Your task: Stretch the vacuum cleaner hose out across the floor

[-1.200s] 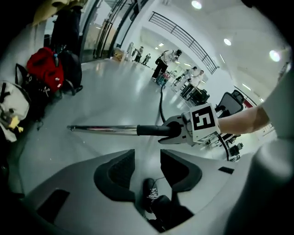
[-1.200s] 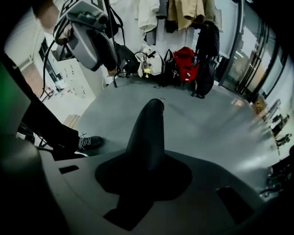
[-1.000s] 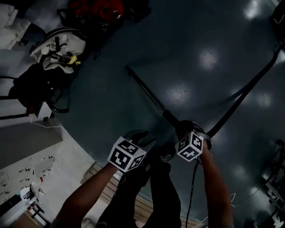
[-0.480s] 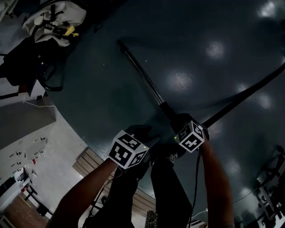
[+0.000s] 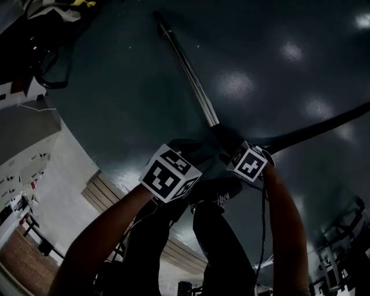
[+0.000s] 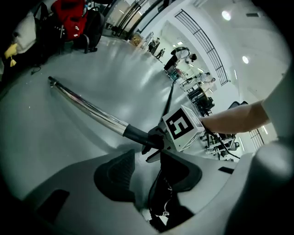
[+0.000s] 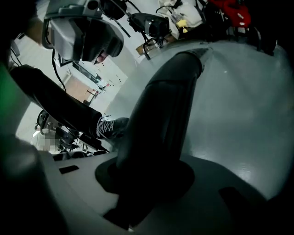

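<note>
The vacuum's chrome wand (image 5: 188,72) runs across the dark floor from the top left to a black handle. From that handle the black hose (image 5: 324,124) stretches away to the right edge. My right gripper (image 5: 231,144) is shut on the handle (image 7: 161,124), which fills the space between its jaws in the right gripper view. Just to its left, my left gripper (image 5: 193,151) is open and holds nothing. In the left gripper view the wand (image 6: 87,108) meets the handle right by the right gripper's marker cube (image 6: 181,127).
Bags lie on the floor at the top left (image 5: 34,34), among them a red one (image 6: 69,13). My own shoe (image 5: 217,193) stands just below the grippers. A white wall and a slatted panel (image 5: 104,193) border the floor at left. People and equipment stand far off (image 6: 181,55).
Both grippers have sunk toward the floor, the right one still on the handle. The wand and hose now look closer, and the bags have slid toward the top left corner.
</note>
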Motion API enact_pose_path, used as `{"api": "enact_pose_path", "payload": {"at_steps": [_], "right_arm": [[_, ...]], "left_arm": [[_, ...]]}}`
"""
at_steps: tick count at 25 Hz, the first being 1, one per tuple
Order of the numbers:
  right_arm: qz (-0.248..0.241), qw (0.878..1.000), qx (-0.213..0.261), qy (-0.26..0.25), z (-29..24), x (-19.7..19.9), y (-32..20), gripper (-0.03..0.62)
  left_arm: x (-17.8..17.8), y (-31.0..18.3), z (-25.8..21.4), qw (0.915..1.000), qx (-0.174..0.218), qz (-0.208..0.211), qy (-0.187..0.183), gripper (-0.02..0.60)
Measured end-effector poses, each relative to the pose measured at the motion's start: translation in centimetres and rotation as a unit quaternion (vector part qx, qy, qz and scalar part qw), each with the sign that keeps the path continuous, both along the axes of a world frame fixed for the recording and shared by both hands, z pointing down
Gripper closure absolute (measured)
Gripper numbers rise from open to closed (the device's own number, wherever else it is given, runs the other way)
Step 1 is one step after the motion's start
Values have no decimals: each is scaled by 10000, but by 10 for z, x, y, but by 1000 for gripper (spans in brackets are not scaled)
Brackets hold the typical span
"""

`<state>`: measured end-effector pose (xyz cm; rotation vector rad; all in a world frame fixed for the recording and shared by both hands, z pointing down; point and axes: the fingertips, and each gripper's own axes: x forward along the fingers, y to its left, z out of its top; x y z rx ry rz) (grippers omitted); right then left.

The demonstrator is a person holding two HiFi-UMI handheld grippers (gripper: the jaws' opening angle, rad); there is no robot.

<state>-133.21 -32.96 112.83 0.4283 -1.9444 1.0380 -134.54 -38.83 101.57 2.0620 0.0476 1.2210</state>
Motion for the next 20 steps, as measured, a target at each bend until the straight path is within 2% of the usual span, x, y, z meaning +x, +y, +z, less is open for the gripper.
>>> {"api": "enact_pose_path", "payload": {"at_steps": [7, 12, 16, 20], "right_arm": [[115, 9994, 303, 146, 38, -9, -2, 487], [222, 9974, 582, 366, 60, -16, -1, 482], [314, 9949, 781, 554, 80, -18, -1, 471], [508, 9965, 607, 274, 87, -21, -2, 427]], "left_arm": [[0, 18, 40, 9998, -25, 48, -185, 399], [-11, 24, 58, 9987, 29, 189, -466, 400], [-10, 22, 67, 9985, -9, 162, -518, 400], [-10, 17, 76, 9977, 12, 189, -647, 400]]}}
